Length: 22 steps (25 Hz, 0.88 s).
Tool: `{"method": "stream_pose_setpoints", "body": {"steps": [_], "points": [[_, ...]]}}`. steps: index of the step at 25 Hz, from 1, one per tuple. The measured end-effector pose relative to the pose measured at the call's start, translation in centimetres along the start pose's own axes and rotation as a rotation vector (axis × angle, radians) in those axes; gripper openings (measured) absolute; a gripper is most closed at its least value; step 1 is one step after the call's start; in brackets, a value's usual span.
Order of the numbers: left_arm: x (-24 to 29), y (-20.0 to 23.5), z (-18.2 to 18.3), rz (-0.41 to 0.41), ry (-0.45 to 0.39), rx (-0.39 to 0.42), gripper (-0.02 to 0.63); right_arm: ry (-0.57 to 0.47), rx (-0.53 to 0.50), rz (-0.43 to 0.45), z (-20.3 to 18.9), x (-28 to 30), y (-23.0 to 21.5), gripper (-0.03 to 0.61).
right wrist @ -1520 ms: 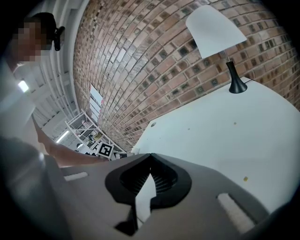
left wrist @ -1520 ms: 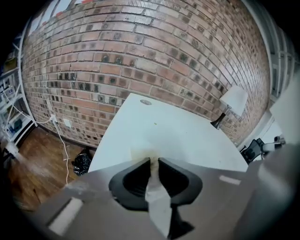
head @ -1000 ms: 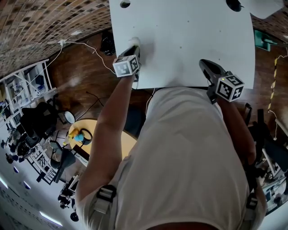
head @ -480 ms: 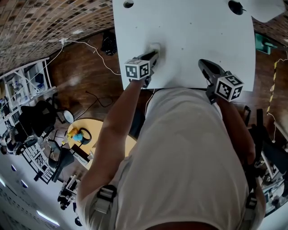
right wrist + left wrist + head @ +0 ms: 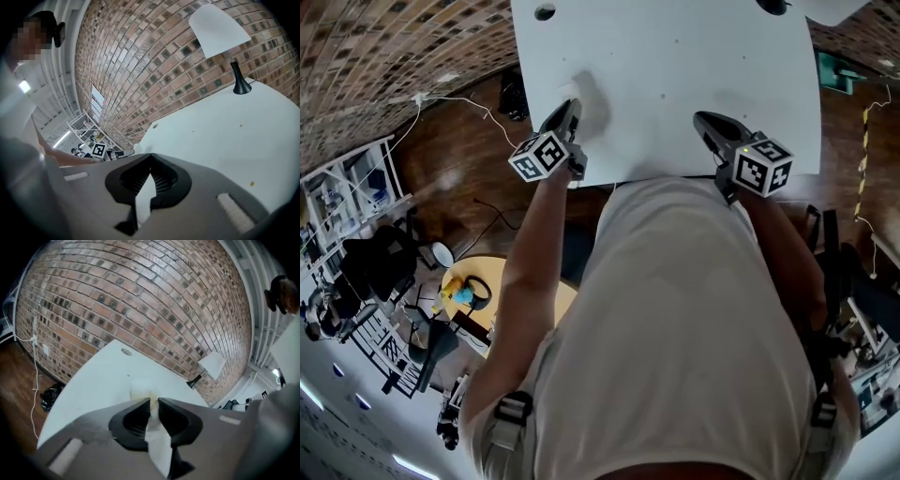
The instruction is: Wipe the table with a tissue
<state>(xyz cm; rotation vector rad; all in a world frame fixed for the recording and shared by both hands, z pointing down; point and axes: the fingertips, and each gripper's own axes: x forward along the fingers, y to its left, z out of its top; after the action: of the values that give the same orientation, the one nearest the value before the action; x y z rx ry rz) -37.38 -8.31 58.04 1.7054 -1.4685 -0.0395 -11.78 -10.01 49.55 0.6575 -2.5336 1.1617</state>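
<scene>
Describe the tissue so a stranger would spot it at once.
Start at the white table in front of the brick wall. Near its left edge the left gripper pinches the tissue: the only soft, crumpled white thing there.

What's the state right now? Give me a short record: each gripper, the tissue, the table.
left gripper: shut on tissue
tissue: white wad sticking out past the jaws, at the table's near left part; contact with the top unclear
right gripper: shut, empty, over the table's near right part
table: white, a few small specks
lamp: upright at the far right corner
</scene>
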Motion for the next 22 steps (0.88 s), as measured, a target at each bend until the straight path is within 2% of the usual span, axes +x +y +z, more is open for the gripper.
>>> {"method": "stream_pose_setpoints", "body": {"steps": [4,8,12,18,22], "points": [[-0.5,1.0,1.1,0.034,-0.013,0.01,0.058,0.009,-0.036,-0.002,0.4,0.5,0.5,0.008],[-1.7,2.0,3.4,0.086,0.001,0.113,0.058,-0.003,-0.075,0.052,1.7,3.4,2.0,0.008],[0.3,1.4,2.0,0.103,0.024,0.117,0.058,0.021,-0.081,0.064,2.2,2.4,1.5,0.008],[0.8,3.4,2.7,0.232,0.05,0.178,0.058,0.018,-0.071,0.111,2.1,3.3,0.9,0.008],[2.2,3.8,1.2,0.26,0.071,0.173,0.059,0.043,-0.045,0.056,1.9,1.0,0.0,0.008]]}}
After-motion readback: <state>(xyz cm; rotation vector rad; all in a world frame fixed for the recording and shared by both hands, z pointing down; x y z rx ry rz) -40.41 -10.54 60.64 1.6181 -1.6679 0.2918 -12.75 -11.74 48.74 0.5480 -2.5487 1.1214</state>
